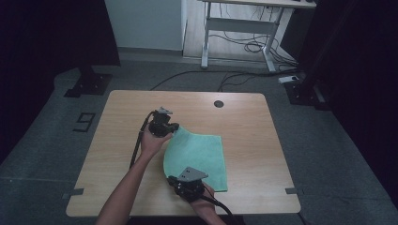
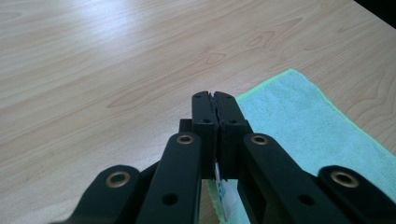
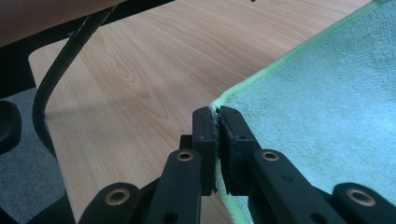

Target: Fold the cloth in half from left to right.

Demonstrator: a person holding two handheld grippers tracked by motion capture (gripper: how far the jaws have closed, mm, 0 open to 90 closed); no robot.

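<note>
Both grippers, left (image 1: 174,127) and right (image 1: 174,180), are clamped on corners of the mint-green terry cloth (image 1: 199,159) lying near the light wooden tabletop's (image 1: 117,140) front edge; lifting evenly should keep the fold square.

Right tool (image 3: 218,122): jaws closed on the corner of the green cloth (image 3: 327,107), pinching its hemmed edge. Cloth extends right over the wooden tabletop (image 3: 154,70). A black cable (image 3: 56,88) curves at left.
</note>
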